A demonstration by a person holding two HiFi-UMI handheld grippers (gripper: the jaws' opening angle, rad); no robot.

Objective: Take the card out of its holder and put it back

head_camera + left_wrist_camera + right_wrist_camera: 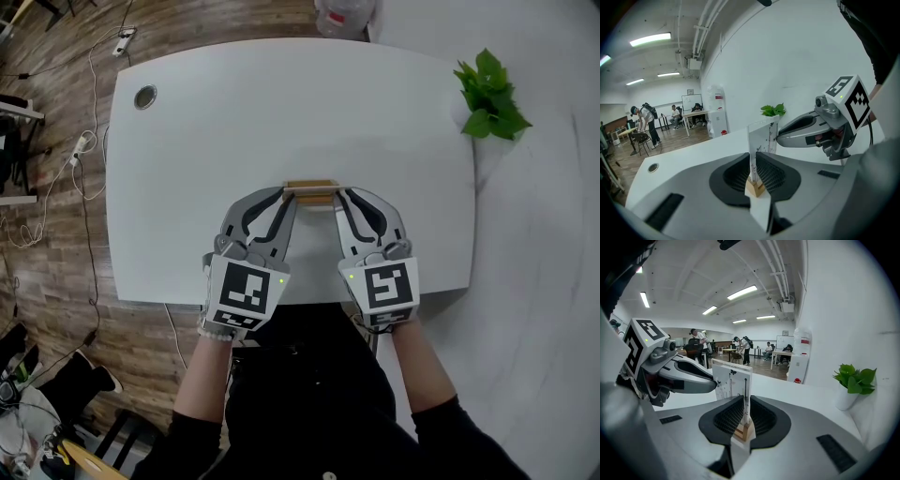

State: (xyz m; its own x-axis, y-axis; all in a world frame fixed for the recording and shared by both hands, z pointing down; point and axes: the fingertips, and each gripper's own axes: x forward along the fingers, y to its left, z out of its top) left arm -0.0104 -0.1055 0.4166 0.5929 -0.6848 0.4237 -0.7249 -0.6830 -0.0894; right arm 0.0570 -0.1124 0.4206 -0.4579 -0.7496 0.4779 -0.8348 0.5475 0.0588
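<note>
A small wooden holder (310,191) stands mid-table with a clear card (763,136) upright in its slot. My left gripper (284,196) sits at the holder's left end and my right gripper (340,195) at its right end, the tips facing each other. In the left gripper view the jaws (753,166) are shut on the card's near edge, just above the wooden base (754,187). The right gripper view shows the same from the other side: jaws (744,411) shut on the card (731,378) over the base (743,431).
A potted green plant (490,94) stands at the table's far right corner. A cable grommet (144,97) is set in the far left corner. Cables (84,141) lie on the wooden floor to the left. People (644,124) work at distant desks.
</note>
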